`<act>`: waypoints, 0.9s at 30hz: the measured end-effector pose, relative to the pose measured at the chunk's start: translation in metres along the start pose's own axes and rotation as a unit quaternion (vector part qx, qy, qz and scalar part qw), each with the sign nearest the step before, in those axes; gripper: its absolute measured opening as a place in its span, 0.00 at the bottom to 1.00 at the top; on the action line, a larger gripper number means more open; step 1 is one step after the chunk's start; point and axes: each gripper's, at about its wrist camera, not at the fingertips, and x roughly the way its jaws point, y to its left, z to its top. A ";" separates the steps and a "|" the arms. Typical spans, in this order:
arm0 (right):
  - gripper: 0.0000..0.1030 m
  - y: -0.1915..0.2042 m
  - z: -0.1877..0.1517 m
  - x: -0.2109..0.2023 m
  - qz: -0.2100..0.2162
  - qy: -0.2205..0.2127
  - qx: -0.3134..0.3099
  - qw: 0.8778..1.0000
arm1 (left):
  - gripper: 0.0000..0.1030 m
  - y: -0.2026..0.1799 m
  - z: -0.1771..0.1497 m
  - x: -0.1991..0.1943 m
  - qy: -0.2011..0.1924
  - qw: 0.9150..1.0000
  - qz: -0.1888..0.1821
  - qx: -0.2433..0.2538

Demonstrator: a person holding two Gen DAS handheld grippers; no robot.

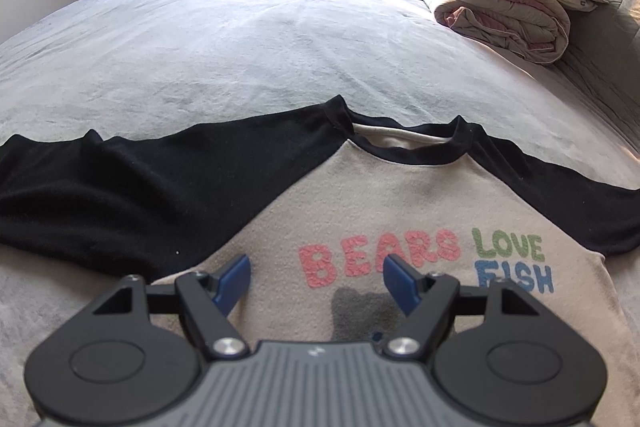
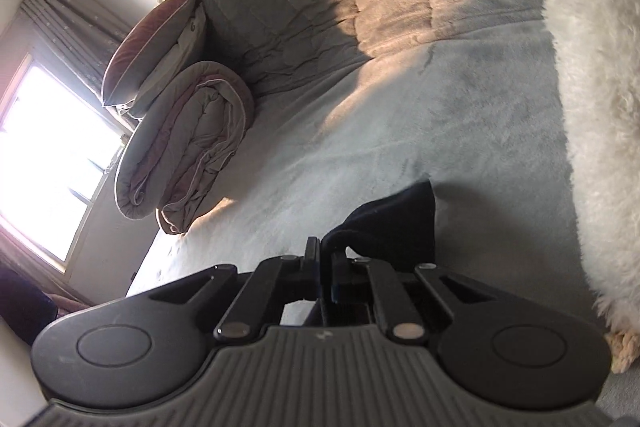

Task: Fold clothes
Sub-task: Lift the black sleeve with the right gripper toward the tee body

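Left wrist: shirt (image 1: 384, 211) flat, collar pointing away.

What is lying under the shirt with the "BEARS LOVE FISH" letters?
The shirt lies flat on the grey bed cover, which shows all around it. Whatever is directly beneath its fabric is covered and cannot be seen.

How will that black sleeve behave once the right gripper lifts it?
Likely floppy: the black sleeve already droops in folds from the shut right gripper. Probably light, a thin knit lying flat on the bed. The fuzzy shirt may cling and drag rather than slide.
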 end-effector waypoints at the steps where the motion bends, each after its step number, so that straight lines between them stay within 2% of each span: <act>1: 0.08 0.007 0.001 -0.002 0.006 -0.001 -0.007 1.000 | 0.72 0.000 0.001 -0.001 0.000 1.000 -0.001 -0.001; 13: 0.08 0.089 -0.027 -0.033 0.089 0.031 -0.080 0.992 | 0.72 0.007 0.006 -0.006 0.023 1.000 0.002 -0.012; 21: 0.08 0.145 -0.050 -0.054 0.144 0.057 -0.125 0.980 | 0.72 0.014 0.009 -0.014 0.024 1.000 -0.007 -0.015; 27: 0.08 0.178 -0.082 -0.063 0.177 0.086 -0.153 0.968 | 0.72 0.020 0.010 -0.019 0.024 1.000 -0.007 -0.020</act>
